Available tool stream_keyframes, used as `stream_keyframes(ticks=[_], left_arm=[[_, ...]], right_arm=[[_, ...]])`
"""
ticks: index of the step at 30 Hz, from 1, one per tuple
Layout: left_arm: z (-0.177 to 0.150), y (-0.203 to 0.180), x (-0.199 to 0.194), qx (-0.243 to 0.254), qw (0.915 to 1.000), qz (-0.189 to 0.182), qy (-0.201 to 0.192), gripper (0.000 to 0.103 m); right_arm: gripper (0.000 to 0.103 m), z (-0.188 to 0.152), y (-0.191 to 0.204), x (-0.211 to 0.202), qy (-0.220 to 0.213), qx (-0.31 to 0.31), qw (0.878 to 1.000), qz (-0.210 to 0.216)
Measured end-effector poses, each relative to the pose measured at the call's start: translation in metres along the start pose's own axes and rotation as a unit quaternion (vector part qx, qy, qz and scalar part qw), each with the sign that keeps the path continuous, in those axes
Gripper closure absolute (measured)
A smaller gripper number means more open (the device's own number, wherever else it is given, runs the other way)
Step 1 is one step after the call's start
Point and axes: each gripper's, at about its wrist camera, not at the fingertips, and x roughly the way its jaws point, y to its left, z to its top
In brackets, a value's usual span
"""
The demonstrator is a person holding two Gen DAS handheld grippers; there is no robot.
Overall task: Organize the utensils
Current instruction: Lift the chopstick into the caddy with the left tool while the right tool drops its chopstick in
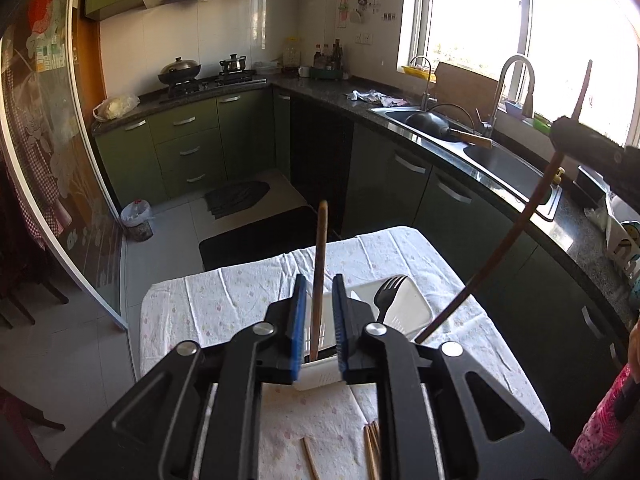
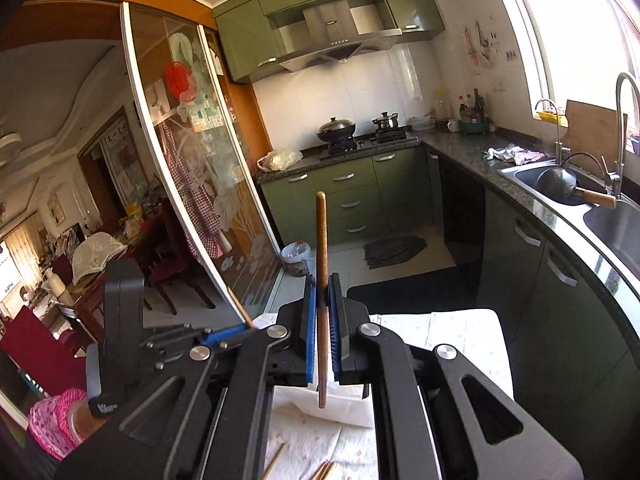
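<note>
Right hand-held gripper point(image 2: 322, 312) pinches slim wooden chopstick point(image 2: 321, 240).

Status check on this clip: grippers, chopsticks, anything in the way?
Left gripper open around chopstick standing in white holder. Right gripper shut on chopstick. No obstruction seen.

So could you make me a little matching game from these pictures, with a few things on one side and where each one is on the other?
Things:
1. black fork
2. dark chopstick
3. black wok
4. loose chopsticks

Places:
A. in the steel sink
B. on the tablecloth, near edge
C. clamped in the right gripper
D. lying in the white tray

Pairs: 1-D, 2-C, 3-A, 4-B
</note>
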Motion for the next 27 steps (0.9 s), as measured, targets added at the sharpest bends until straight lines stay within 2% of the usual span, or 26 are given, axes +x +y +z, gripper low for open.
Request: stream_keyframes(ticks=[1,3,8,11,16,19,22,25,27], left_arm=[[-0.003,0.001,0.001,-0.001,1.0,-0.003,0.0,0.074],[-0.009,0.002,-0.002,0.002,1.0,-0.006,0.0,0.073],[-0.021,0.001,-0.013,0.011,0.9999,-0.012,0.004,0.069],[-0.033,-0.003,-0.017,0.014,0.9997,-0.013,0.018,0.063],[-0.061,-0.002,-0.018,0.011,0.9981,-0.021,0.057,0.062],[-0.081,0.001,-0.015,0.0,0.9957,-0.029,0.087,0.058],[-0.107,0.0,-0.007,0.002,0.9925,-0.027,0.119,0.051],[-0.136,0.001,0.008,-0.011,0.9847,-0.029,0.171,0.051],[-0.158,0.004,0.02,-0.022,0.9776,-0.028,0.207,0.051]], right_arm=[[0.096,0.002,0.0,0.005,-0.004,-0.004,1.0,-0.011],[0.096,0.003,-0.002,0.018,-0.005,-0.01,0.999,-0.031],[0.096,-0.013,-0.011,0.057,0.032,-0.006,0.999,-0.039],[0.096,-0.032,-0.011,0.078,0.054,-0.01,0.998,-0.043],[0.096,-0.059,-0.007,0.106,0.094,-0.03,0.994,-0.045],[0.095,-0.071,-0.008,0.104,0.103,-0.03,0.993,-0.046],[0.085,-0.08,-0.007,0.083,0.095,-0.027,0.994,-0.043],[0.084,-0.09,-0.007,0.056,0.092,-0.03,0.995,-0.039],[0.076,-0.102,-0.005,0.037,0.096,-0.033,0.994,-0.035]])
